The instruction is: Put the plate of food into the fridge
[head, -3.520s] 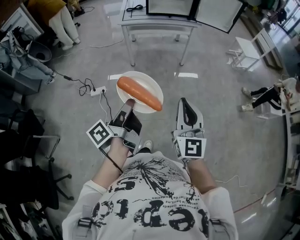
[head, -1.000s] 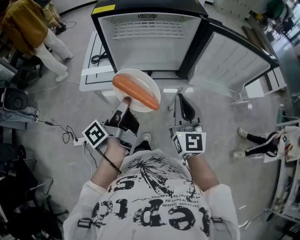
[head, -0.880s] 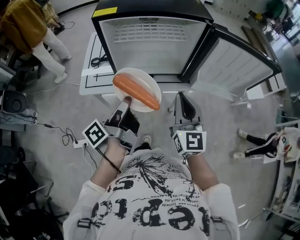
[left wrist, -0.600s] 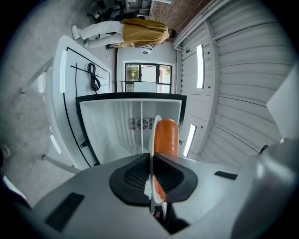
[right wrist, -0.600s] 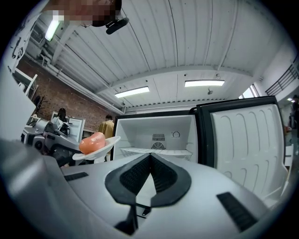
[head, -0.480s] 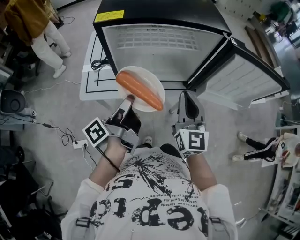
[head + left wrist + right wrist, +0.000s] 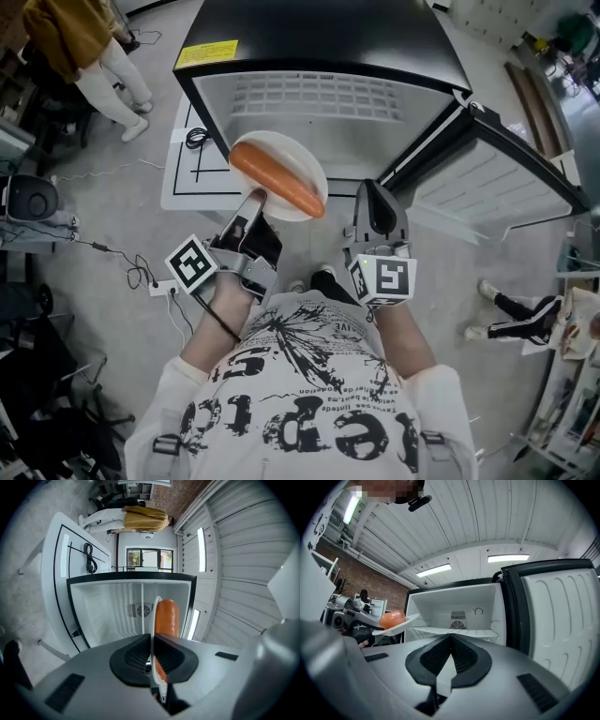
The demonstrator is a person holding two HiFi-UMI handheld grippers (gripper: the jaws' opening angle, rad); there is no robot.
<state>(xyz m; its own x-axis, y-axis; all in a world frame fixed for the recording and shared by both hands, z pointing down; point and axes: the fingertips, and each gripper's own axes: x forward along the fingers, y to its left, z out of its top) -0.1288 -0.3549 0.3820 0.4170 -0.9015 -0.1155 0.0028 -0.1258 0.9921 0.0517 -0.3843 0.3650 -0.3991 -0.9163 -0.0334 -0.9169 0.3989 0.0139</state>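
You stand on a grey concrete floor (image 7: 84,281), strewn with cables at the left, and a fridge (image 7: 328,103) is open in front of you.

Nearest you, the left gripper (image 7: 255,200) is clamped on the near rim of the plate (image 7: 291,152). In the left gripper view the rim shows edge-on, pinched between the two pads. The plate reaches out from the jaws toward the fridge, in the air, and its far edge is at the fridge's opening. The sausage (image 7: 277,178) lies slantwise across the plate, one end far left, the other near right. Its middle is just beyond the claw's tips.

The right gripper (image 7: 374,199) is just right of the plate, level with the left one. Its jaws are together with nothing between them, and it does not touch the plate.

Beyond both, the fridge's white inside is bare except for a wire shelf (image 7: 454,632). Its door (image 7: 487,178) is swung out to the right. A white table (image 7: 187,178) with a coiled cable (image 7: 195,139) stands left of the fridge. A person (image 7: 84,37) in a yellow top is far left.
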